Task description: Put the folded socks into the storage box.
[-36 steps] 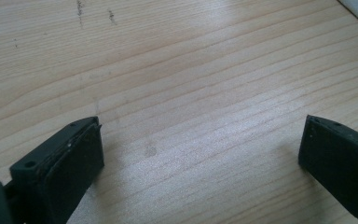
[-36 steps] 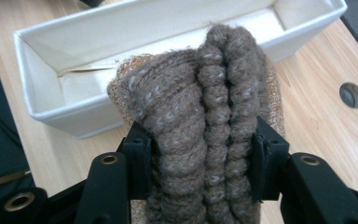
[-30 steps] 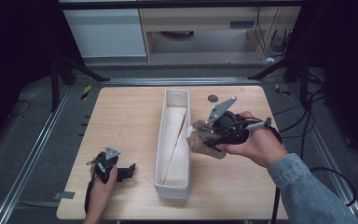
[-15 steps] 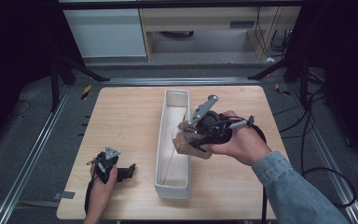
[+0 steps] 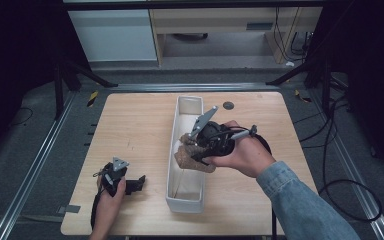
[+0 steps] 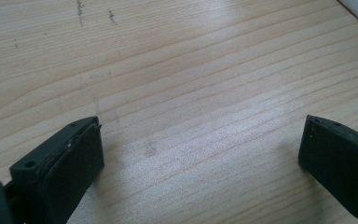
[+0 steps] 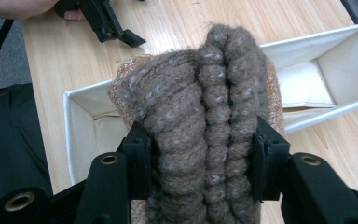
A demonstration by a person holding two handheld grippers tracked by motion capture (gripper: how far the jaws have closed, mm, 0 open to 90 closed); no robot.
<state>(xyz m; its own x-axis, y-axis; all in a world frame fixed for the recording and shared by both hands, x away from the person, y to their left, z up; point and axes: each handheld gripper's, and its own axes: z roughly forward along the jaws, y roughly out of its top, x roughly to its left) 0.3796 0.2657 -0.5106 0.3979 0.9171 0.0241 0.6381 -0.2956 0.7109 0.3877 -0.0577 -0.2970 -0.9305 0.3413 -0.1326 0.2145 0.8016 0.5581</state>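
Now, right gripper clamped on brown knitted roll, possibly a sock, above white bin, left gripper jaws wide, resting on wooden table.

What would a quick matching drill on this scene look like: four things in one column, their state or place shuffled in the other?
Things:
1. knit roll
2. white bin
3. left gripper
4. dark disc

States or places:
a. open over bare wood
b. clamped in the right gripper, over the bin
c. on the table, beyond the bin's far end
d. long, lying along the table's middle

Pairs: 1-b, 2-d, 3-a, 4-c
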